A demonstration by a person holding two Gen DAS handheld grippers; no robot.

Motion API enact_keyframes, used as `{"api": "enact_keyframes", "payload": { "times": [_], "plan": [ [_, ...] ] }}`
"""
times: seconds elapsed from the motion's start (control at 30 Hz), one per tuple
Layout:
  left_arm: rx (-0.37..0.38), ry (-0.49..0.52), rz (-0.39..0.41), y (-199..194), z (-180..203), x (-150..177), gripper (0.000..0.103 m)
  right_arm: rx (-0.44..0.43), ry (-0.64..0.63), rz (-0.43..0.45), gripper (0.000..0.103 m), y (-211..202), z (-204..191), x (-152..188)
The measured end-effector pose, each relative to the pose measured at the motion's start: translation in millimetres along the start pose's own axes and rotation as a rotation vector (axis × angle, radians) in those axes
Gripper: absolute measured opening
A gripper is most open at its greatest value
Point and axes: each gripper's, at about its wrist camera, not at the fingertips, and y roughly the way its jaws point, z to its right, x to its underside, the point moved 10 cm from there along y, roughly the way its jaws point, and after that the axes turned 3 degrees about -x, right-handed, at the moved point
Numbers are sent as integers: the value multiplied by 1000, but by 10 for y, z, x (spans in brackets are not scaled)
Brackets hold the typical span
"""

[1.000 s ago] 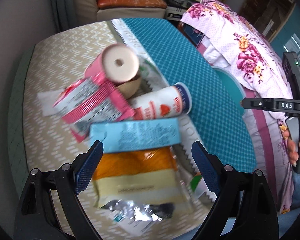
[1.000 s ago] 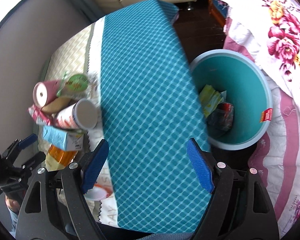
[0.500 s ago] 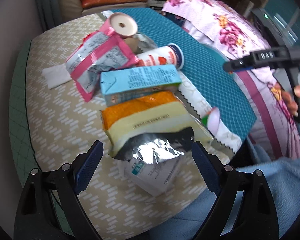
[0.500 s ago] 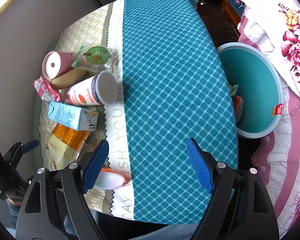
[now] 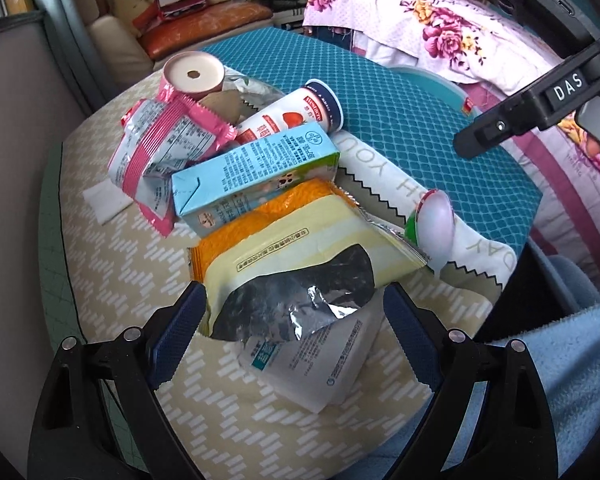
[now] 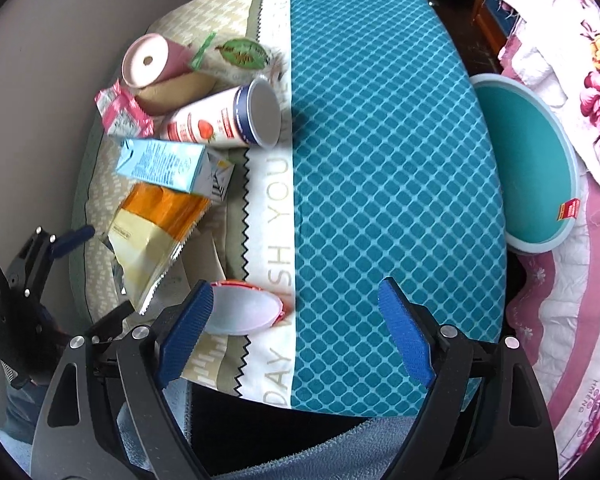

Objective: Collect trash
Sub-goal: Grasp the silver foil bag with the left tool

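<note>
Left wrist view: the left gripper (image 5: 292, 326) has its fingers spread on either side of the torn orange-and-yellow snack bag (image 5: 300, 248), which lies on the bench (image 5: 112, 280) with its long axis running away from the fingers. A second ago the gripper stood farther up the pile.

Right wrist view: the right gripper (image 6: 296, 332), fingers spread and holding nothing, hovers at the bench edge, nearest the small white cup (image 6: 242, 308). The teal bin (image 6: 536, 176), now farther right, sits beside the bench.
</note>
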Motion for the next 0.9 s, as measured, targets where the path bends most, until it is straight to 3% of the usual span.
{"api": "enact_keyframes", "payload": {
  "times": [0.27, 0.57, 0.63, 0.7, 0.8, 0.9],
  "plan": [
    [-98, 8, 9, 135, -130, -220, 90, -11, 33, -10, 81, 57, 82, 23],
    [-44, 88, -33, 368, -37, -338, 90, -41, 73, -24, 81, 165, 211, -35],
    [-17, 73, -36, 410, -17, -337, 81, -43, 78, -27, 81, 179, 229, -39],
    [9, 41, -47, 437, -18, -325, 44, -42, 81, -27, 81, 191, 254, -38],
    [4, -9, -18, 370, -79, -342, 25, -35, 79, -29, 81, 207, 282, -59],
    [24, -43, 10, 243, -95, -352, 16, -29, 60, -27, 81, 211, 262, -87]
  ]
}}
